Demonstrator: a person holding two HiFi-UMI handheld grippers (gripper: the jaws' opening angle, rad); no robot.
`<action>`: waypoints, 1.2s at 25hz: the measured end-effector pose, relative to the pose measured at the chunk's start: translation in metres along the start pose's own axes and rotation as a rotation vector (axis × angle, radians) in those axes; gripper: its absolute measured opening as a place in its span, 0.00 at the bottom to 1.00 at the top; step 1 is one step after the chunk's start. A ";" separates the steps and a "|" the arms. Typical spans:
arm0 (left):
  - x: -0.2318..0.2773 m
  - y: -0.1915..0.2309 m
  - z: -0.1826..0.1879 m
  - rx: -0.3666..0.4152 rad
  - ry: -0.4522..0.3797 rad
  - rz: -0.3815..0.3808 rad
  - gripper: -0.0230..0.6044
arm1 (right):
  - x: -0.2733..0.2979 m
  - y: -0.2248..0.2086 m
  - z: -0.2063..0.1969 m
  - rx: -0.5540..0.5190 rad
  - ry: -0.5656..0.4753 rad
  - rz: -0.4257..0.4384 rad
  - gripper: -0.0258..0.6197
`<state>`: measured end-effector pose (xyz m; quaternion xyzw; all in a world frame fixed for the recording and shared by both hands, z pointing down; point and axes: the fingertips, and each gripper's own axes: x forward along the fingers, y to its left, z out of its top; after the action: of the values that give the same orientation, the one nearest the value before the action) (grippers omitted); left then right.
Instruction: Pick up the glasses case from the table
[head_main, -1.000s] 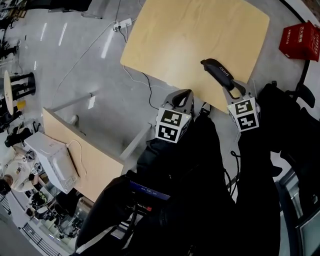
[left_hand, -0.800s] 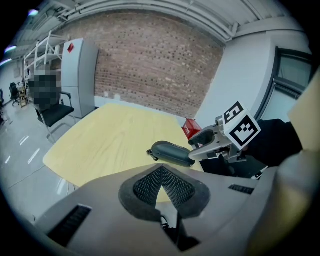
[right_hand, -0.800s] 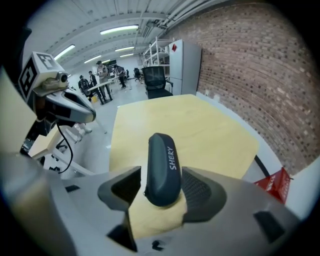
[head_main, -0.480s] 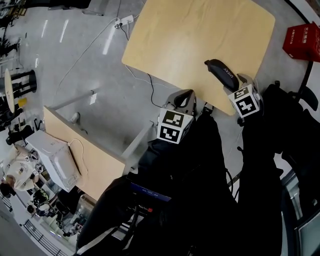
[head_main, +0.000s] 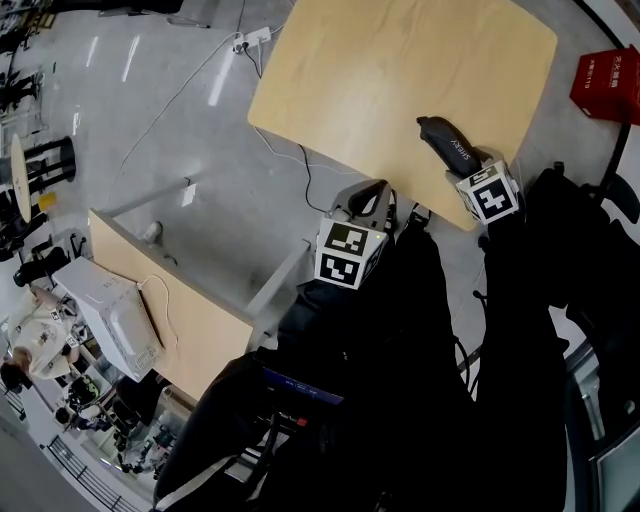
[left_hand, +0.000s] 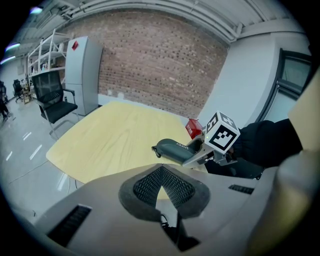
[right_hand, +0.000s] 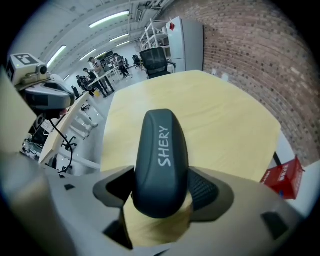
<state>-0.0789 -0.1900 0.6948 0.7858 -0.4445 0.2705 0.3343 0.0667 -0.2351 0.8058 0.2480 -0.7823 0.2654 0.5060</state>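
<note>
The dark grey glasses case (head_main: 447, 148) marked SHERY lies on the round light-wood table (head_main: 380, 80), near its front right edge. My right gripper (head_main: 463, 168) points steeply down over the case's near end. Its jaws are opening, and the case (right_hand: 160, 160) sits between them with a gap showing at the left pad (right_hand: 116, 186). From the left gripper view the case (left_hand: 175, 149) rests on the table with the right gripper's fingers astride it. My left gripper (head_main: 372, 196) hovers off the table's front edge, shut on nothing, its pads (left_hand: 162, 186) meeting.
A red box (head_main: 608, 85) sits on the floor beyond the table's right side. A second wooden table (head_main: 170, 310) with a white device (head_main: 110, 320) stands at the lower left. A cable (head_main: 300, 170) and power strip (head_main: 250, 40) lie on the floor. A black office chair (left_hand: 55, 100) stands far left.
The right gripper has come down with the case, which now rests on the table, and its jaws have spread away from the case. The left gripper has stayed put.
</note>
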 end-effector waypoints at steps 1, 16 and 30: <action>-0.001 0.000 -0.001 0.000 -0.002 0.001 0.04 | 0.001 0.000 0.000 0.004 0.000 0.003 0.55; -0.008 0.000 -0.008 0.003 -0.008 -0.003 0.04 | 0.013 0.003 -0.001 0.042 -0.001 -0.053 0.57; -0.036 -0.013 0.019 0.058 -0.091 -0.013 0.04 | -0.103 0.043 0.033 0.247 -0.465 -0.057 0.57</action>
<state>-0.0813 -0.1805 0.6532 0.8094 -0.4463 0.2451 0.2926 0.0545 -0.2129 0.6922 0.3841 -0.8320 0.2802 0.2860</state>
